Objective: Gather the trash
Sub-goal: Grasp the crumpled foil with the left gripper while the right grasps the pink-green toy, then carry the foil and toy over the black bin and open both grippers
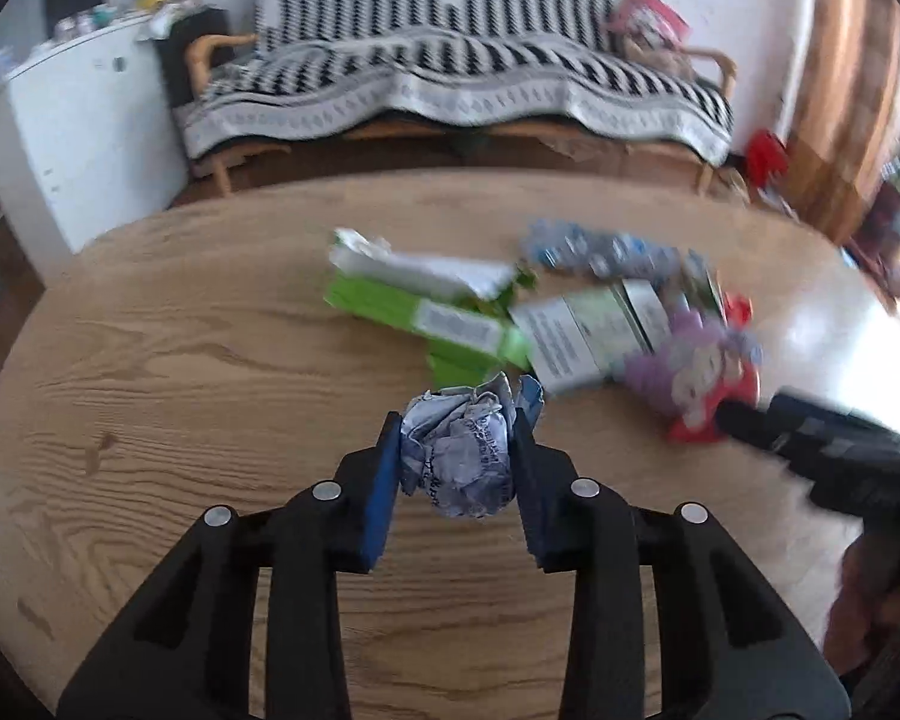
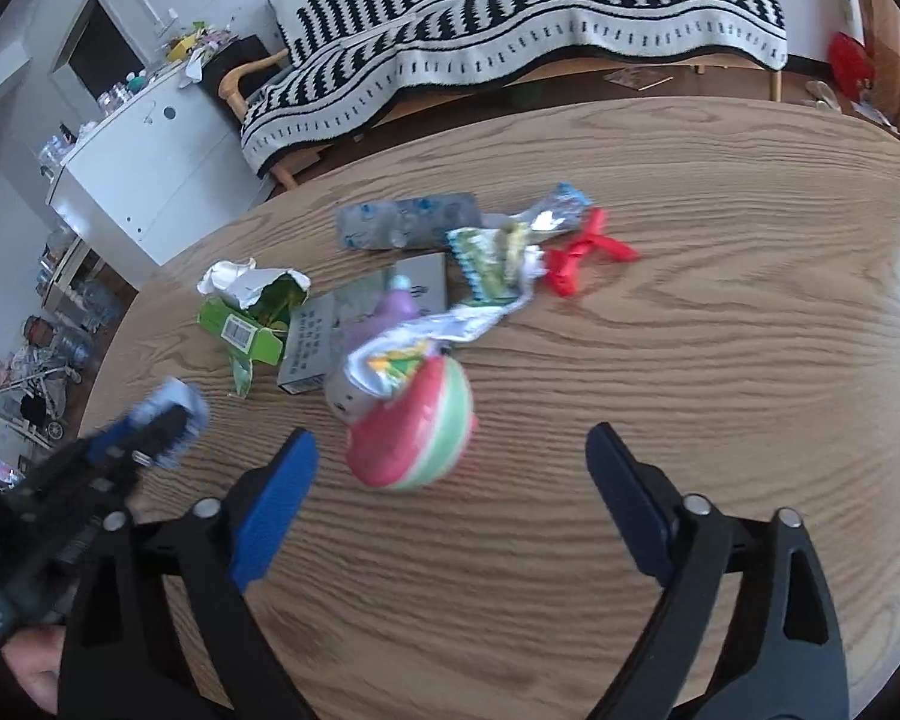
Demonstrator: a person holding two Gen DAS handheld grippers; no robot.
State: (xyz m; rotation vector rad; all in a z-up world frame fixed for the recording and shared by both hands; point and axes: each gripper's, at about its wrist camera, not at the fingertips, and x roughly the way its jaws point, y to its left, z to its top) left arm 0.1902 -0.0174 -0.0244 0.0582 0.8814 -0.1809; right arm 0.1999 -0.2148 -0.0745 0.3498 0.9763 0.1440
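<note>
On the wooden table (image 1: 150, 360), the left gripper (image 1: 457, 450) was clamped on a crumpled paper ball (image 1: 459, 456), both blue pads pressed against its sides; the ball was roughly round, with no clear long axis, and lay at the near edge of the litter. Beyond it, a torn green carton (image 1: 414, 312) lay flat, its long axis running from upper left to lower right in the left wrist view, with its ripped white end toward the far left. A grey printed box (image 1: 576, 336) lay just beside the carton, and a crushed clear plastic bottle (image 1: 600, 249) lay behind both, its long axis running roughly left to right. In the right wrist view, the right gripper (image 2: 453, 450) stood wide open with nothing pressed between its pads; a red, white and green wrapper (image 2: 417, 438) lay between its fingertips, its silver tail trailing away toward the far side. A red ribbon (image 2: 585, 258) lay further right, apart from the bottle. A sofa under a black-and-white striped blanket (image 2: 510, 30) stood behind the table, and a white cabinet (image 2: 150, 168) stood at far left.
</note>
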